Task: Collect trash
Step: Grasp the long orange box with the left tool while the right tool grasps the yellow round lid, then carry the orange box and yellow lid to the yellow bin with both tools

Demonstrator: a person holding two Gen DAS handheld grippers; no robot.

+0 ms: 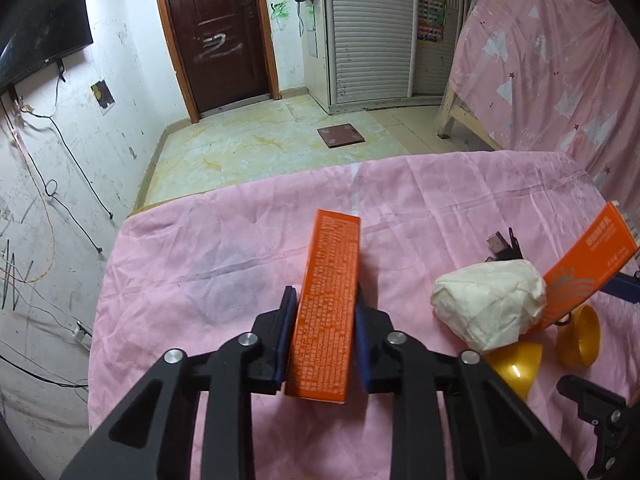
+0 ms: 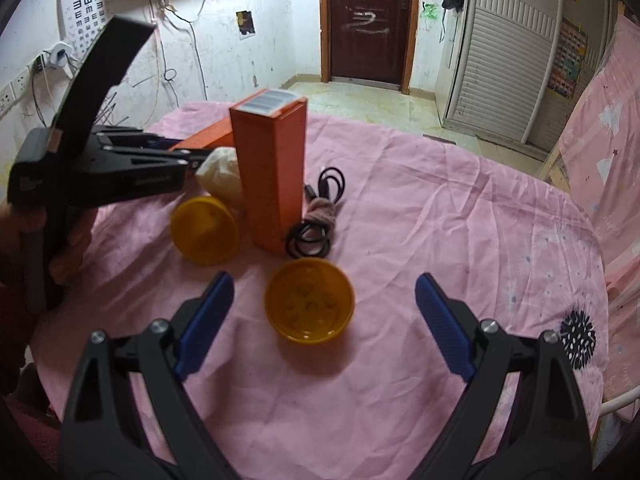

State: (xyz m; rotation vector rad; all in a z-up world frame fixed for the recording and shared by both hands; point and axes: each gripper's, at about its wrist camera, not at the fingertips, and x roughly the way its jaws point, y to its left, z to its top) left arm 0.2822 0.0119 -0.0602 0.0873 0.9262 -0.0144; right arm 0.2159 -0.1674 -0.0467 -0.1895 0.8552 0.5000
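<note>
While the left gripper [image 1: 326, 312] clamps its blue pads [image 1: 285, 332] on the flat orange box [image 1: 326, 300] (box running toward twelve o'clock), the right gripper [image 2: 324, 292] stands wide, a yellow cup [image 2: 310, 302] between its fingers [image 2: 440, 320]; an upright orange box [image 2: 272, 172] stands at eleven o'clock.

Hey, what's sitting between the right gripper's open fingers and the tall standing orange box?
In the right wrist view, a yellow bowl lies on the pink cloth between the right gripper and the standing orange box.
</note>
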